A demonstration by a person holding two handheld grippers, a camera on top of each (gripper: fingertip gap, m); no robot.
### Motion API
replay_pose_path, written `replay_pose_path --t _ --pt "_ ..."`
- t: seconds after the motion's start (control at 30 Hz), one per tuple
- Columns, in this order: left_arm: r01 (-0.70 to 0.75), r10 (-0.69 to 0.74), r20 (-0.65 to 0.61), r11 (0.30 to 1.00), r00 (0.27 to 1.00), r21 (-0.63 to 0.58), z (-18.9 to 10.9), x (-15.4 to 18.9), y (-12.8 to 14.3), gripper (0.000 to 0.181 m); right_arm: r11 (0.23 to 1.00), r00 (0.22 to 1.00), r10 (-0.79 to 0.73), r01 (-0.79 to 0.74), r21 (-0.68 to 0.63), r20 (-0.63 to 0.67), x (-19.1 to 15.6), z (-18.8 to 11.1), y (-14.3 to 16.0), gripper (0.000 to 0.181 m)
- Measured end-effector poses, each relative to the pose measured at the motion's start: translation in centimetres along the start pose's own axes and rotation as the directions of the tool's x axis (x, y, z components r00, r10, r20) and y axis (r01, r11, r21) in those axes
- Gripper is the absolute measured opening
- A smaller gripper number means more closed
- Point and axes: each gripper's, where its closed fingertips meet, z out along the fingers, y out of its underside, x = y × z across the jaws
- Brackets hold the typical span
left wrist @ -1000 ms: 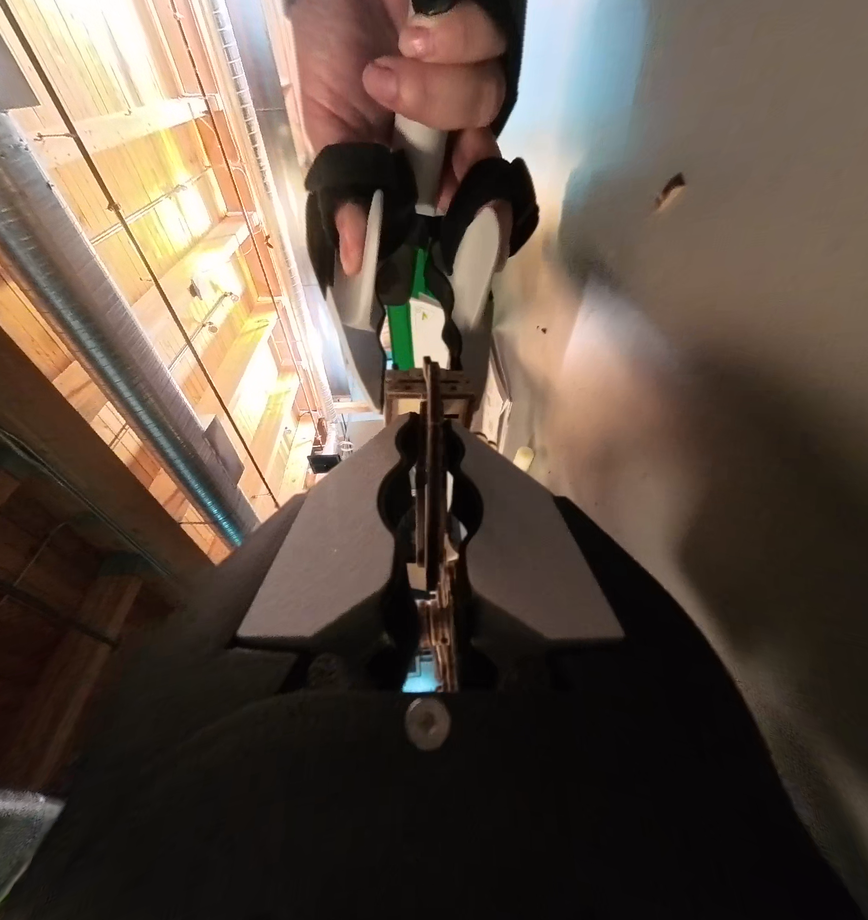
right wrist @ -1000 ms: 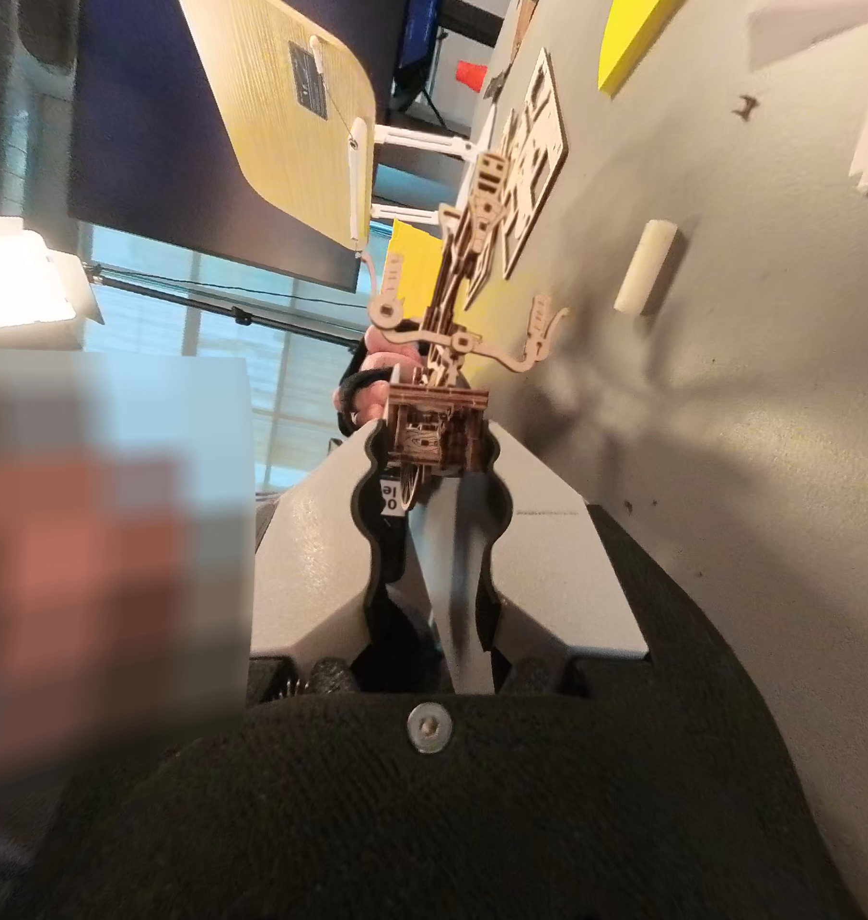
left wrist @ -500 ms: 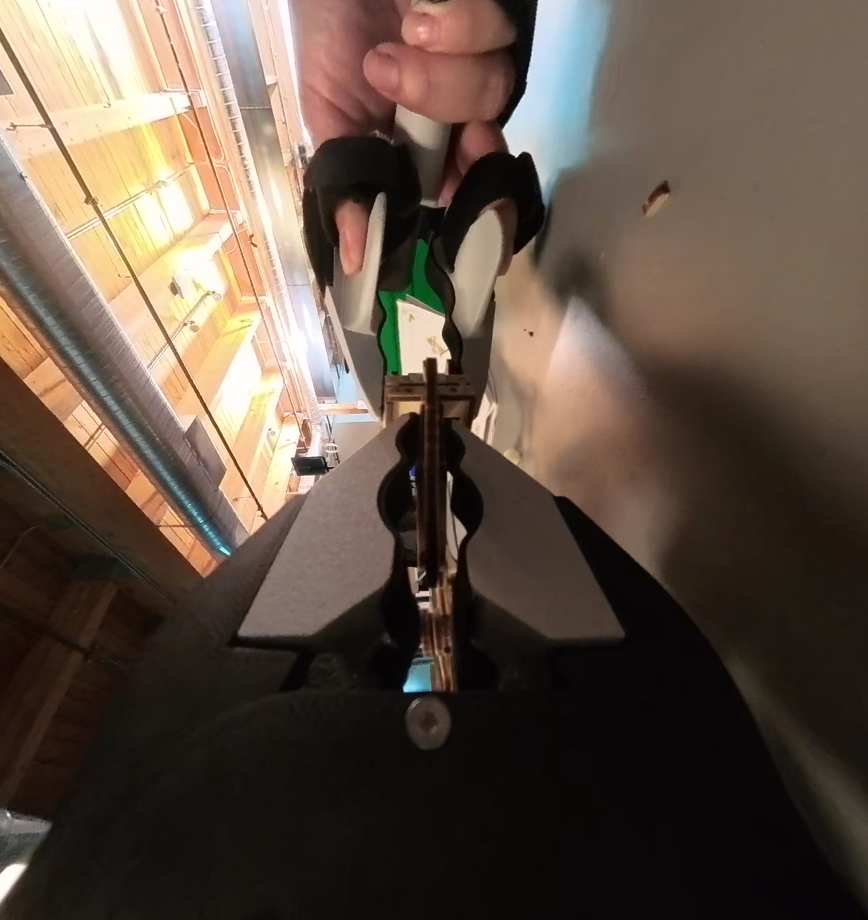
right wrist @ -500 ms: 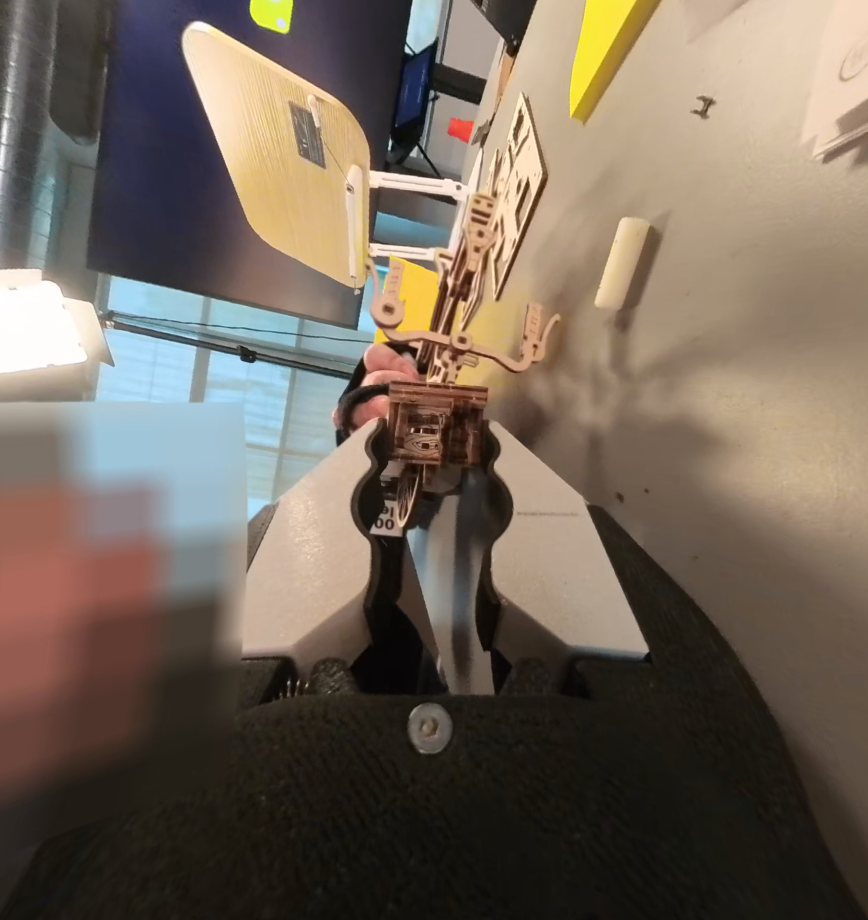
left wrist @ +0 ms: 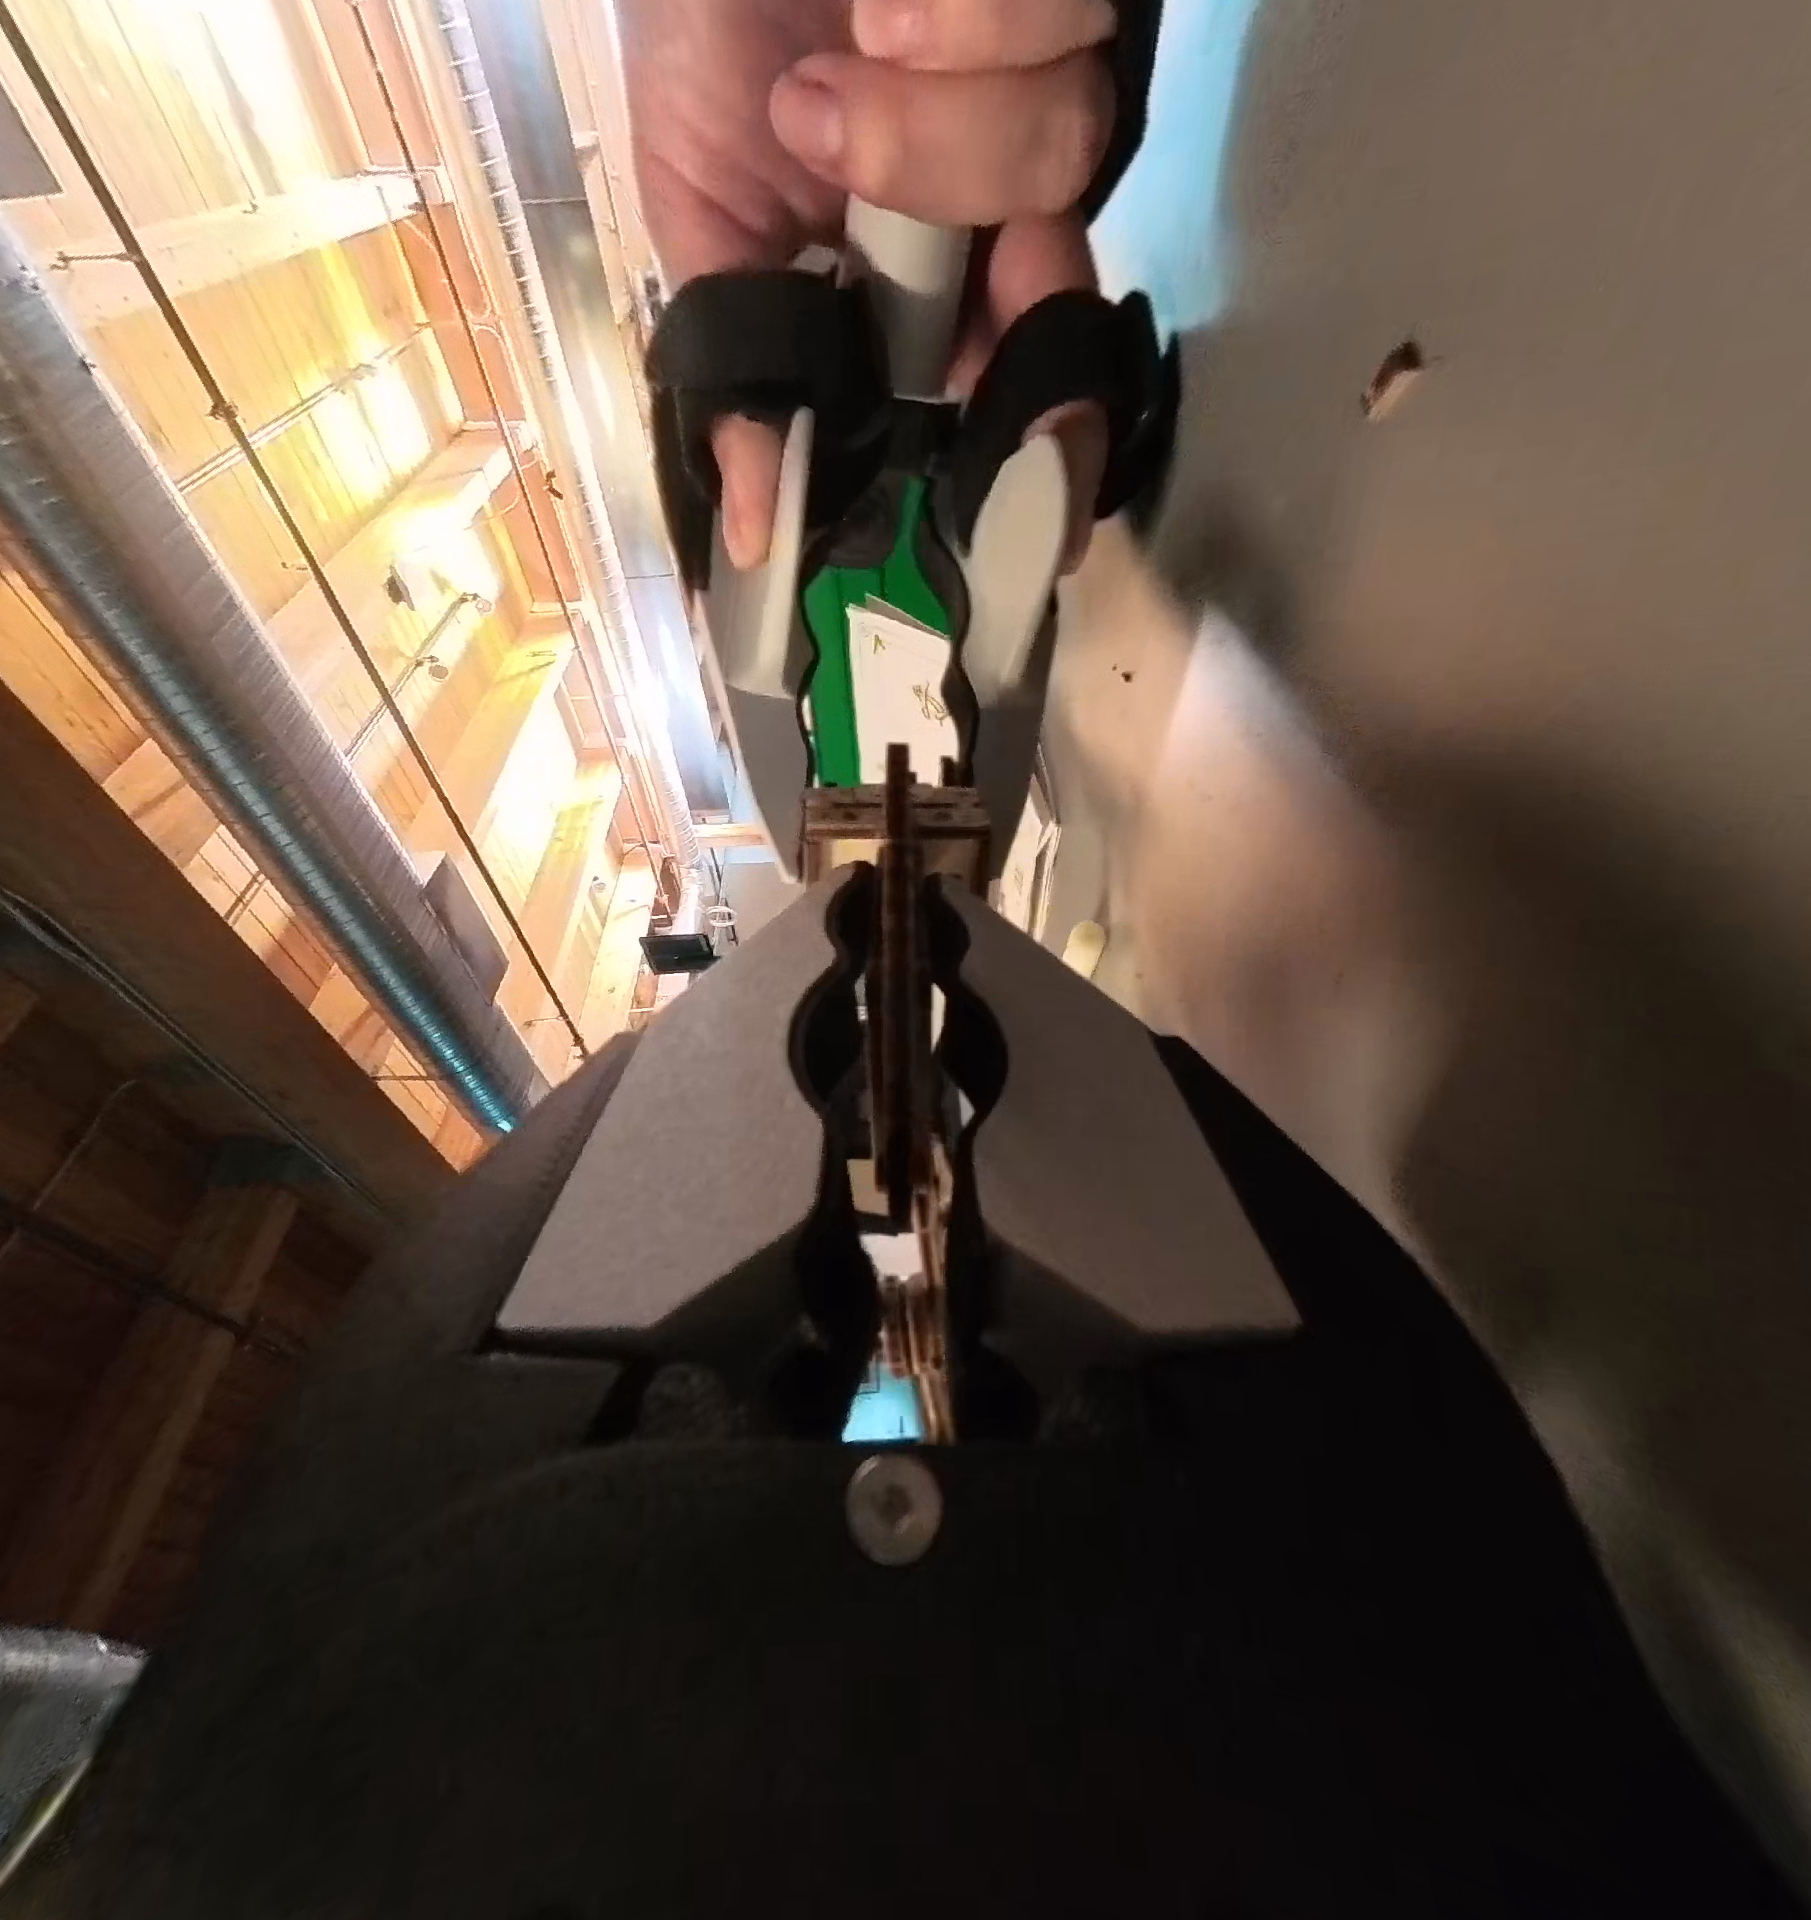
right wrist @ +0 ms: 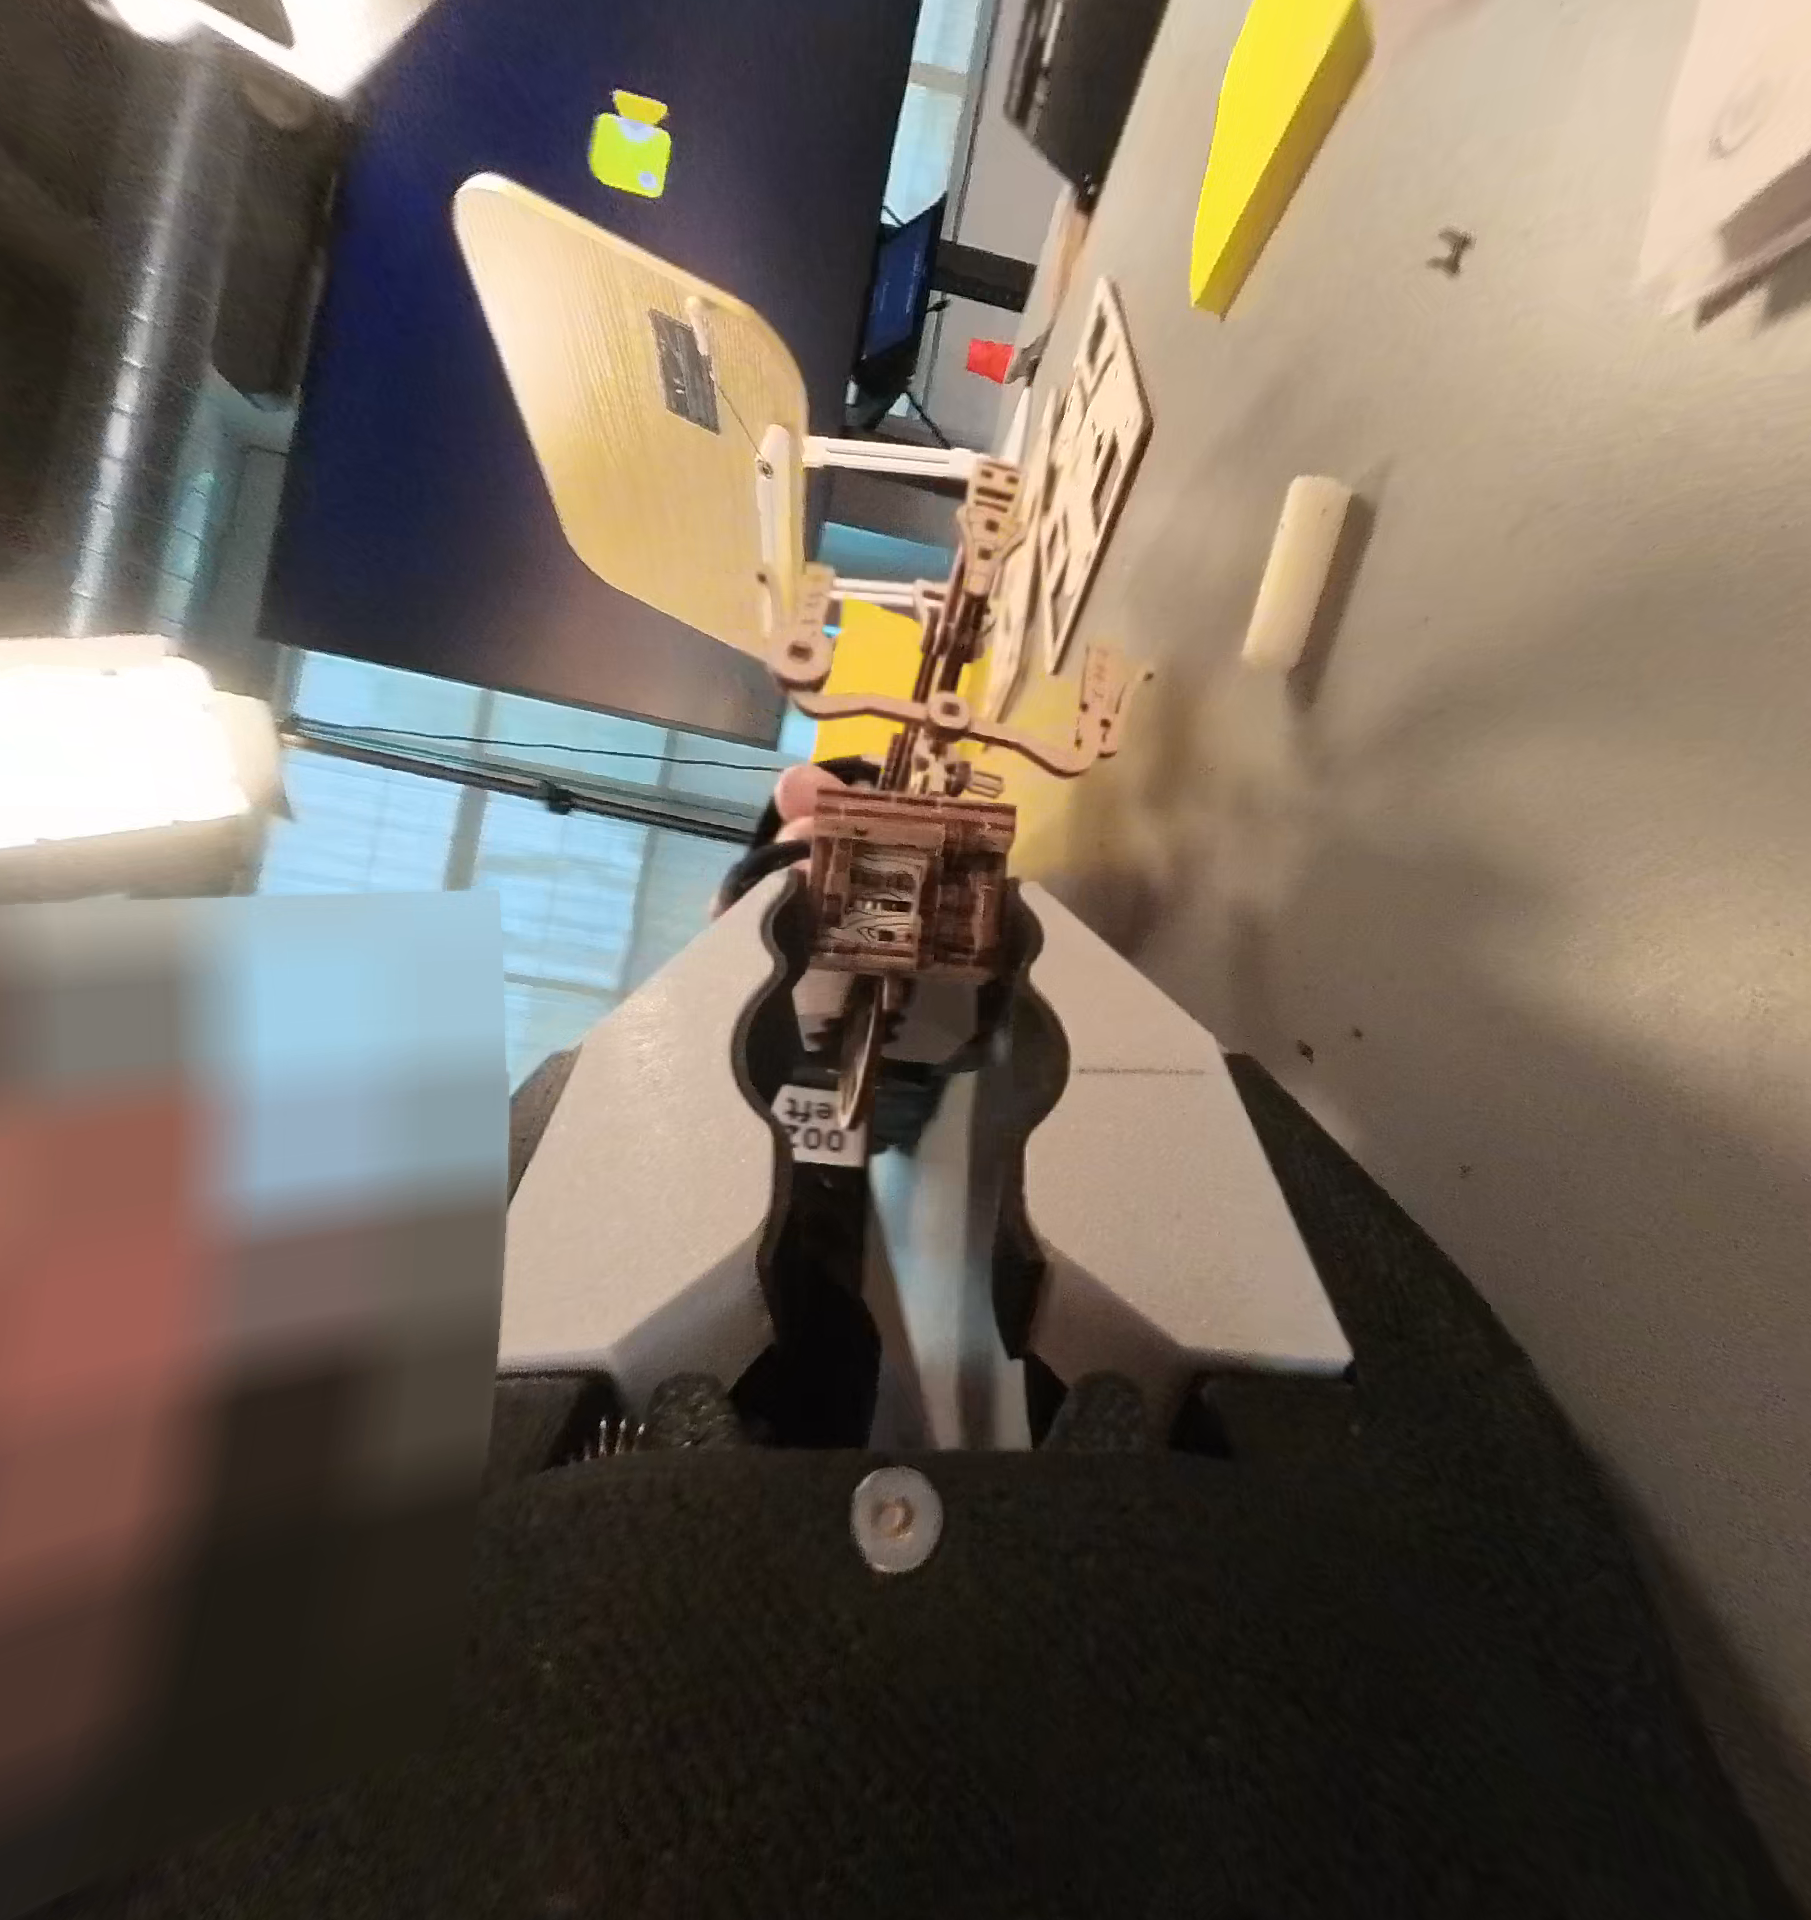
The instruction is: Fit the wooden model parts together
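Note:
The wooden model is held between both grippers, above the grey table (right wrist: pixel 1503 935). In the left wrist view my left gripper (left wrist: pixel 896 894) is shut on a thin flat wooden part (left wrist: pixel 896 1018) seen edge-on, which runs into the model's boxy block (left wrist: pixel 890 836). The right gripper (left wrist: pixel 885 800) faces me and grips that block, a gloved hand (left wrist: pixel 880 125) behind it. In the right wrist view my right gripper (right wrist: pixel 906 914) is shut on the block (right wrist: pixel 911 883). The model's cross-arm (right wrist: pixel 942 717) and long stem (right wrist: pixel 974 561) stick out beyond it. A left gripper finger (right wrist: pixel 942 1278) shows between my jaws.
On the table lie a white cylinder (right wrist: pixel 1296 571), a wooden sheet of cut parts (right wrist: pixel 1088 478), a yellow block (right wrist: pixel 1275 145), a small dark piece (right wrist: pixel 1448 249) and white paper (right wrist: pixel 1763 135). A chair with a wooden seat (right wrist: pixel 631 395) stands beyond the table. The tips of both grippers are at nearly the same place. The white cylinder (right wrist: pixel 1296 571) lies around 7 cm away from my right fingertips.
Both grippers keep their hold on the model. The right wrist view has shifted, so the chair and table items sit lower and nearer. The holding hand has slid upward in the left view.

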Motion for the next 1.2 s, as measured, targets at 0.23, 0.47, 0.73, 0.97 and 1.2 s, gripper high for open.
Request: replay_pose_path --t 0.23,0.47,0.73,0.97,1.2 --pt "0.020 -0.019 0.047 0.999 0.999 -0.036 0.1 -0.7 0.6 0.006 0.997 1.000 -0.018 0.018 0.073 -0.006 -0.8 0.3 -0.8 0.035" --pt "0.001 0.004 0.061 0.996 0.998 -0.093 0.2 -0.9 1.3 0.006 0.991 0.998 -0.056 0.059 0.119 -0.024 -0.9 0.7 -1.5 0.035" --pt "-0.027 0.035 0.072 0.994 0.997 -0.101 0.1 -1.1 1.2 0.007 0.988 0.997 -0.071 0.075 0.133 -0.032 -1.1 0.8 -1.4 0.034" --pt "-0.007 0.018 0.112 0.995 0.994 -0.102 -0.1 -1.9 1.3 0.006 0.989 0.999 -0.027 0.023 0.143 0.025 -1.9 1.0 -1.5 0.034" --pt "-0.004 0.023 0.156 0.993 0.987 -0.120 -0.2 -2.8 1.7 0.006 0.979 0.994 -0.105 0.108 0.174 -0.028 -2.7 1.3 -1.9 0.034"
